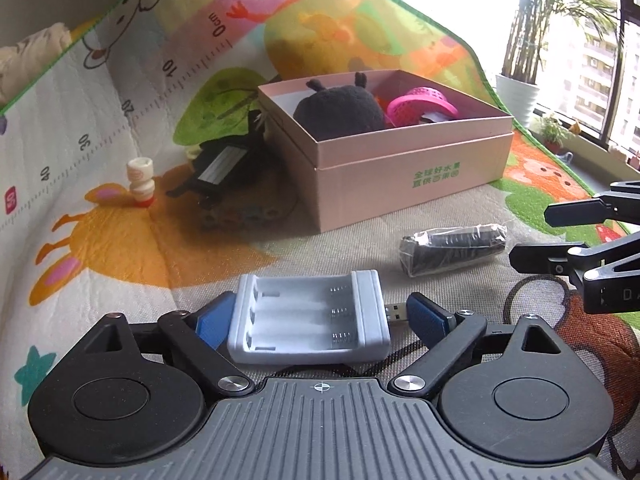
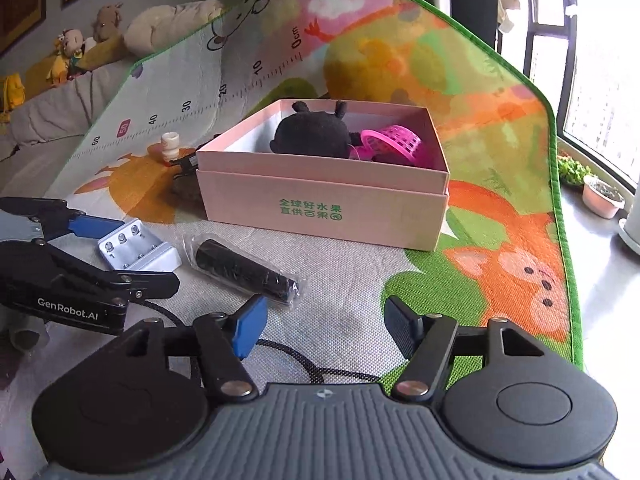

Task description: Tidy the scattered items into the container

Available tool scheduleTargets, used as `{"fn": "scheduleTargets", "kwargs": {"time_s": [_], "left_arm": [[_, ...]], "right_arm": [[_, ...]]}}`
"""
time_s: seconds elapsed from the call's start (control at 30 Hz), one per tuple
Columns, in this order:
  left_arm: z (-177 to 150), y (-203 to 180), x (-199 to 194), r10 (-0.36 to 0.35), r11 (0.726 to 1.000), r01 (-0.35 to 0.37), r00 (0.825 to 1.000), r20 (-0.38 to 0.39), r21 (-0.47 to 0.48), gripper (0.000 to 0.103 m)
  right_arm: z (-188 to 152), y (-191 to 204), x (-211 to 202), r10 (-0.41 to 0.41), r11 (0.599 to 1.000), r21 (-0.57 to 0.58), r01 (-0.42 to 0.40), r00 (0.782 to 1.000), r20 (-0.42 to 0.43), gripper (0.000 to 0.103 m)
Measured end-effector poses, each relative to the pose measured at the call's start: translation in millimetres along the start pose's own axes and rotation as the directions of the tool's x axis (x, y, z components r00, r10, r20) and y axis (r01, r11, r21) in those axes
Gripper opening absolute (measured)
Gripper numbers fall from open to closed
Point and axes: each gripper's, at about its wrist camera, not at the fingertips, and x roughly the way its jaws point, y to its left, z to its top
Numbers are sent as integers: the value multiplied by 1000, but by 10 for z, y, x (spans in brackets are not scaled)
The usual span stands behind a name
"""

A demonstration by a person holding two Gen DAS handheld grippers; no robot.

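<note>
Lying flat under everything: colourful cartoon-printed foam play mat (image 1: 120, 240) with a printed centimetre ruler and a green edge; all loose items rest on it.
Container: open pale pink cardboard box (image 2: 320, 208) with green printed characters on its front wall, sitting upright on the mat, beyond both grippers.
Box contents: black plush toy (image 2: 310, 136) at the left half, touching a bright pink perforated plastic basket (image 2: 396, 144) tipped on its side at the right half.
Left gripper (image 1: 322, 320): blue-padded fingers spread either side of a white plastic four-slot battery charger (image 1: 310, 320); the left pad sits at the charger's edge, the right pad stands apart from it beside the USB plug. No squeeze visible; the charger lies on the mat.
Right gripper (image 2: 326, 328): fingers spread wide, nothing between them, hovering over grey mat and a black braided cable (image 2: 304, 364).
Wrapped item: black cylinder in clear plastic film (image 2: 244, 270), lying on the mat between the two grippers, near the charger, in front of the box.
Dark item: black clip-like object with a white label (image 1: 222, 164), left of the box, just beside its wall; identity unclear.
Smallest item: small white bottle-shaped piece with a red base (image 1: 141, 180), upright, left of the dark item.
</note>
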Motion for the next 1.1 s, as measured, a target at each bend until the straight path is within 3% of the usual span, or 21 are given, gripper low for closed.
{"fn": "scheduleTargets", "kwargs": {"time_s": [0.17, 0.2, 0.23, 0.3, 0.4, 0.57, 0.77, 0.83, 0.9, 1.1], "left_arm": [[-120, -126, -144, -32, 999, 32, 999, -4, -14, 95], [-154, -168, -175, -28, 1000, 28, 1000, -2, -13, 95], [-178, -199, -198, -21, 1000, 21, 1000, 5, -9, 95], [-195, -239, -236, 3, 1000, -4, 1000, 20, 5, 95], [-198, -246, -243, 13, 1000, -13, 1000, 12, 8, 95], [-234, -214, -279, 17, 1000, -17, 1000, 10, 7, 97], [-237, -180, -267, 15, 1000, -15, 1000, 9, -13, 98], [-235, -179, -266, 15, 1000, -15, 1000, 9, -15, 98], [-233, -174, -263, 15, 1000, -15, 1000, 8, -21, 98], [-219, -144, -246, 3, 999, -3, 1000, 0, -36, 98]], "right_arm": [[114, -74, 93, -165, 984, -64, 167, 985, 47, 68], [140, -118, 76, -161, 986, -45, 164, 986, 50, 68], [164, -169, 41, -124, 992, -12, 125, 991, 47, 70], [187, -204, -29, -29, 999, 47, 27, 999, 39, 86], [195, -90, -53, 73, 993, 96, -75, 997, 17, 89], [259, 194, 75, 101, 988, 119, -99, 995, -10, 99], [381, 434, 340, 52, 996, 80, -47, 996, -66, 101], [377, 458, 397, 35, 998, 55, -31, 996, -79, 93], [364, 448, 380, 31, 999, 40, -28, 997, -70, 87], [198, 282, 152, 15, 1000, 13, -14, 998, -53, 85]]}}
